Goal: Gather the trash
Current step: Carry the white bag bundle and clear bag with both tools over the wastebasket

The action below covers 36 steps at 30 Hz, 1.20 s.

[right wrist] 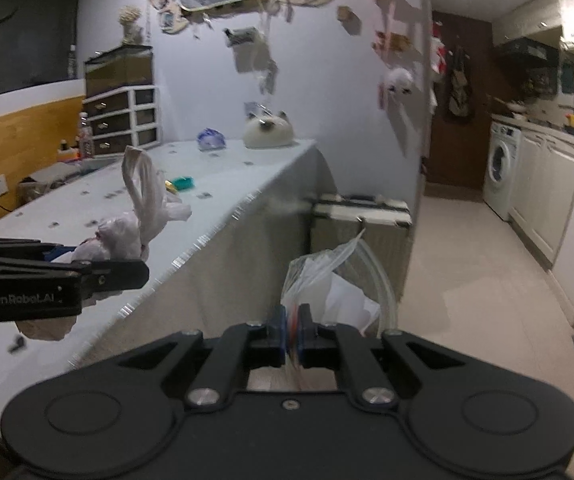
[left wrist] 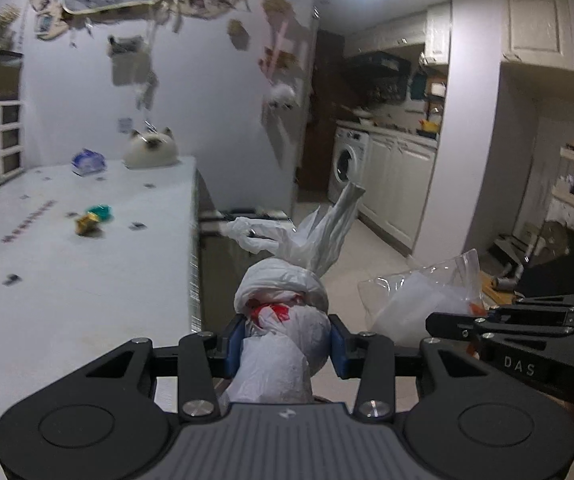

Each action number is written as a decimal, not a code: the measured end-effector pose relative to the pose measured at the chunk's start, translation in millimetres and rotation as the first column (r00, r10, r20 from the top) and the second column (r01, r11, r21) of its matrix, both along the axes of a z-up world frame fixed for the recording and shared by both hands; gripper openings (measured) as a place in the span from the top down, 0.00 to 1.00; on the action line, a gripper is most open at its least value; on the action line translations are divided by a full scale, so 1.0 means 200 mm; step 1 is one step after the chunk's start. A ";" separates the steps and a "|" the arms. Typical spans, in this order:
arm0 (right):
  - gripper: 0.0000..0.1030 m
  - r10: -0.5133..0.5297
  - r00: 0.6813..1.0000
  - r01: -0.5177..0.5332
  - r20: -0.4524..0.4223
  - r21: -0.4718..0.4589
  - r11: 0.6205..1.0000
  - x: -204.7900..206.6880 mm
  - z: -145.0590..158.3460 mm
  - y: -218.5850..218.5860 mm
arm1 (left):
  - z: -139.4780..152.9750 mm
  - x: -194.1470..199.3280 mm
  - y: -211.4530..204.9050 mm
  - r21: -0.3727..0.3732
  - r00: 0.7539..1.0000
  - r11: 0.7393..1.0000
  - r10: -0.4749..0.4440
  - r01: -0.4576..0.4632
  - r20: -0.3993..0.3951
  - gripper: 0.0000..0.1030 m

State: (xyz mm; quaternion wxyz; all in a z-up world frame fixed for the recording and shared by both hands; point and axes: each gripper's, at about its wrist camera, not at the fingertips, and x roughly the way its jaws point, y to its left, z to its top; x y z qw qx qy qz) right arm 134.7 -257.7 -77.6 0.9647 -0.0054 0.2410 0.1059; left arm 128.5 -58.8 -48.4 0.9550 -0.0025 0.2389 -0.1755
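Beside the long white table (left wrist: 67, 280), left gripper (left wrist: 285, 344) clenches a soft, light knotted white plastic bag (left wrist: 283, 320) below its knot; right gripper (right wrist: 291, 332) pinches a limp clear plastic bag (right wrist: 327, 280) by one edge.

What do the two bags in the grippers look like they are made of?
Knotted white bag: thin opaque plastic film, judging by its crumpled folds and twisted handles. Clear bag: transparent glossy plastic, apparently; white paper shows through it.

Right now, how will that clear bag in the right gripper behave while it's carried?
The clear bag is probably floppy: thin film, creased, pinched only at one edge by the right gripper. It looks light, holding what seems to be crumpled paper. It may slip, since the film looks smooth.
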 end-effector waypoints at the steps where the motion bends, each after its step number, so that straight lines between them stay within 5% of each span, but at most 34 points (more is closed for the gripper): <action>1: 0.94 -0.011 1.000 0.011 -0.013 0.005 1.000 0.00 -0.03 -0.03 | -0.03 0.01 -0.04 0.000 1.000 1.000 -0.007 0.007 -0.011 0.58; 17: 0.94 -0.147 0.960 0.168 -0.237 0.068 0.983 0.16 -0.66 -0.39 | -0.69 0.32 -0.47 0.012 0.965 0.999 -0.031 0.035 -0.259 0.58; 36: 0.94 -0.245 0.844 0.332 -0.477 0.105 0.938 0.45 -1.47 -0.54 | -1.57 0.83 -0.37 -0.016 0.858 0.989 0.119 -0.146 -0.499 0.58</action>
